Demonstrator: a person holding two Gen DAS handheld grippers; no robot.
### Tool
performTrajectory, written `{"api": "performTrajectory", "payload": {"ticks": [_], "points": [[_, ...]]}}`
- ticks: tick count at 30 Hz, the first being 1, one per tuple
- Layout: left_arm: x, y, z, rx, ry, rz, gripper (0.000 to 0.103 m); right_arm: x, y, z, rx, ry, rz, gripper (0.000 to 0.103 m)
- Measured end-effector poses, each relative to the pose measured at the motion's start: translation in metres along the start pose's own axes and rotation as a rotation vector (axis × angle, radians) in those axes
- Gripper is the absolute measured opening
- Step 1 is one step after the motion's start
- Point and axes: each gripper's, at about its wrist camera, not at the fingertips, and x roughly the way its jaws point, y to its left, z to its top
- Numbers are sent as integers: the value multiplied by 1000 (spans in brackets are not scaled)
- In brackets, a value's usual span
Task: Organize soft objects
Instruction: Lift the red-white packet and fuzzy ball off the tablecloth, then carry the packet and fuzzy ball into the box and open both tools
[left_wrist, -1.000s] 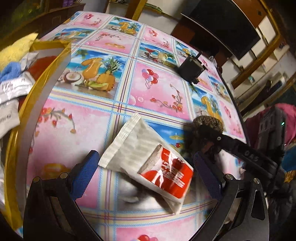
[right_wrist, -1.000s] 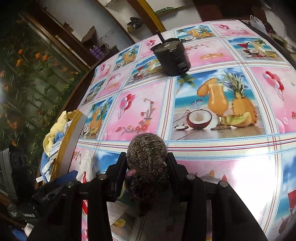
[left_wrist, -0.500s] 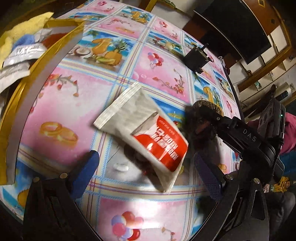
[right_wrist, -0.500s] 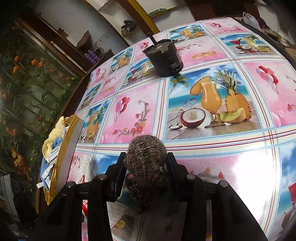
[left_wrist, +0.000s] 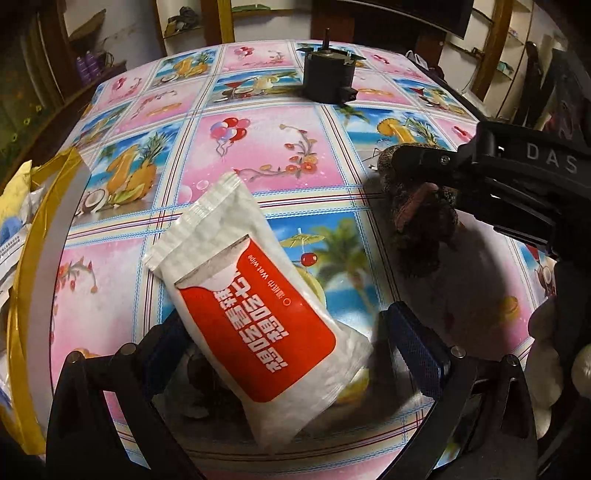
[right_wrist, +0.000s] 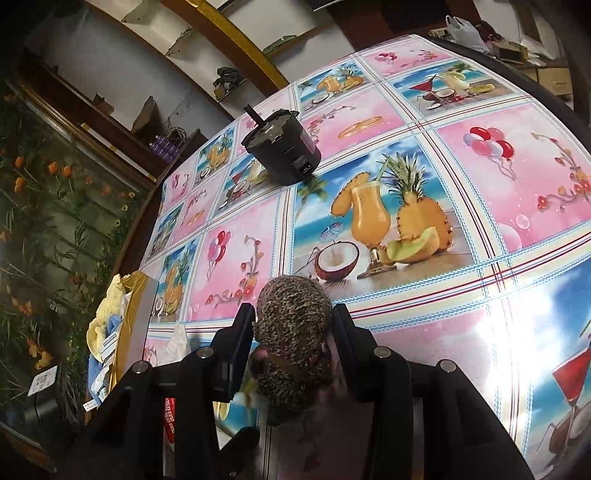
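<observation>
At the far left edge of the left wrist view sits one gold-rimmed tray (left_wrist: 35, 229) holding a heap of soft things: a yellow cloth (left_wrist: 13, 192), something blue (left_wrist: 7, 232) and some white packets; their exact number cannot be told. The tray stands on the counter (left_wrist: 258, 147), which is covered in a glossy cloth of pink and beach-drink squares.

Next comes the left tool (left_wrist: 291, 339), its two blue-padded fingers (left_wrist: 417, 347) spread wide. One wet wipe packet (left_wrist: 255, 295), white with a red label, lies slanted across the gap between them, its near end low in the frame and its crimped far end pointing up and left. Whether it rests on the counter or is lifted off it cannot be told; neither pad clearly presses it.

Farther back, near the middle, one black motor-like device (left_wrist: 327, 79) stands on the counter, well apart from both tools.

To the right, the right tool (right_wrist: 293, 343) is pinching one speckled brown knitted item (right_wrist: 295, 332), its fingers pressed against both sides of the fabric. In the left wrist view this knitted item (left_wrist: 421, 221) hangs just right of the packet, near it but apart, with a pinkish patch showing. The right wrist view shows the tray (right_wrist: 138, 314) at the left and the device (right_wrist: 282, 155) beyond.
</observation>
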Motion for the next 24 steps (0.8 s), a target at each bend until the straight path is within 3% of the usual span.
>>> {"api": "performTrajectory", "payload": {"ticks": [1,2,3,7,14,18,24], "points": [[-5,4,-1,4,-29,-14,86,0,0,0,-2,-1,-1,44],[-9,9,-2,7,-46,-33,66,0,0,0,-6,-2,-3,44],[-12,17,-2,-2,-49,-53,55,0,2,0,-13,-3,-7,44],[-18,44,0,-85,-43,-146,52,3,11,-2,-78,-9,-35,42],[-71,105,-19,-250,-175,-262,52,7,23,-7,-151,-26,-41,38],[-108,153,-37,-345,-245,-251,52,6,23,-7,-161,-54,-57,38],[-140,229,-71,-467,-303,-170,53,-5,33,-11,-150,-76,-45,38]]}}
